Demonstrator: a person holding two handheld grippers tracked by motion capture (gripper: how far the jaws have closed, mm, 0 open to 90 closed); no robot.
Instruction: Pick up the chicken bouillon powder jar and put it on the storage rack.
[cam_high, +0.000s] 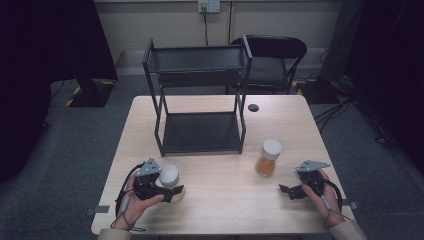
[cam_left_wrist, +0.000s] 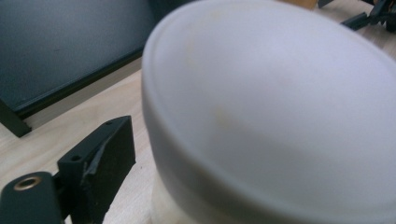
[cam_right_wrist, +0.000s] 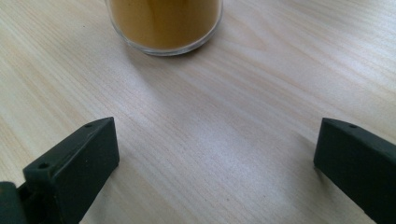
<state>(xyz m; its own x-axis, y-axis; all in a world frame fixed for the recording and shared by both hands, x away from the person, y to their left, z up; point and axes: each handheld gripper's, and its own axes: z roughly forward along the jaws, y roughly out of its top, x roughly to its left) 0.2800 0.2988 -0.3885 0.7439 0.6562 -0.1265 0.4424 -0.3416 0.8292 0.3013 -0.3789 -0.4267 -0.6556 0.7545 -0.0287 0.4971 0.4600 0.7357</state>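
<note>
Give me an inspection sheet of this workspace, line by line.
Surface: pale wood table, a black round spot near the far edge.
Job's things: white-lidded jar between the left gripper's jaws; orange-filled jar standing free.
Clutter: black two-tier rack.
Grippers: left gripper around its jar, contact unclear; right gripper open, nothing between.
Cables: one trailing from each gripper.
Surroundings: grey floor, black chair, wall socket.

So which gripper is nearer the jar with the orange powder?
Right. The right gripper sits just past the orange-powder jar, jaws open toward it without touching. The left gripper is across the table, around the white-lidded jar.
</note>
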